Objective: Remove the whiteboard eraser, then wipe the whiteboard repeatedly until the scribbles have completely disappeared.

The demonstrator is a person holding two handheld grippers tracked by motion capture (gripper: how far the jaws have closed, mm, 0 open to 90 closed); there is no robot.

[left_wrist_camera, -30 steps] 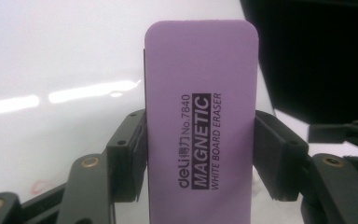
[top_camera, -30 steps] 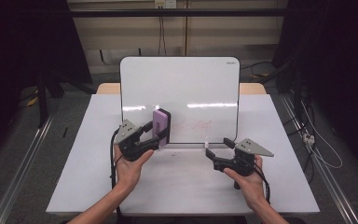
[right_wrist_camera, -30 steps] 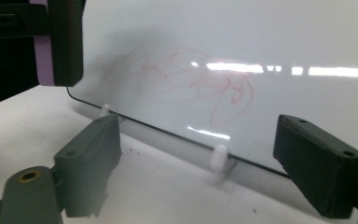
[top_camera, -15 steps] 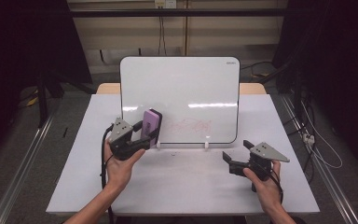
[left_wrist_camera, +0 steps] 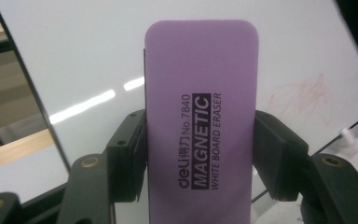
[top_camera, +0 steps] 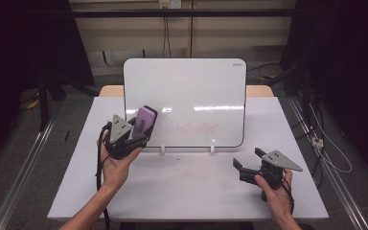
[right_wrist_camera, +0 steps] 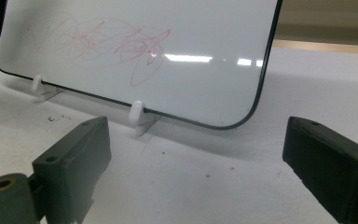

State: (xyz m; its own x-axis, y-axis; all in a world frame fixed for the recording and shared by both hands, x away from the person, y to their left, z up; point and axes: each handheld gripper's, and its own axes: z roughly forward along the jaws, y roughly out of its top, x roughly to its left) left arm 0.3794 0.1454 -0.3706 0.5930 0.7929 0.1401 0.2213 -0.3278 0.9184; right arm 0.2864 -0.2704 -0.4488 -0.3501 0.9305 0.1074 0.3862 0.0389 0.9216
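One purple eraser [top_camera: 145, 120], one whiteboard [top_camera: 191, 91], one table [top_camera: 191, 191]. Two grippers: left [top_camera: 135, 135], right [top_camera: 245, 160]. Two white board feet [right_wrist_camera: 137, 113].

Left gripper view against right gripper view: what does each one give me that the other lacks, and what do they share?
Left gripper view alone: the purple eraser, upright, clamped between the left claw pads, its printed label readable as a magnetic whiteboard eraser.

Right gripper view alone: the right claw open with nothing between its jaws, the two white clips propping the board's lower edge, and the bare white table in front.

Both: the whiteboard with its dark rim, and the red scribble on it, fainter and off to the right in the left gripper view.
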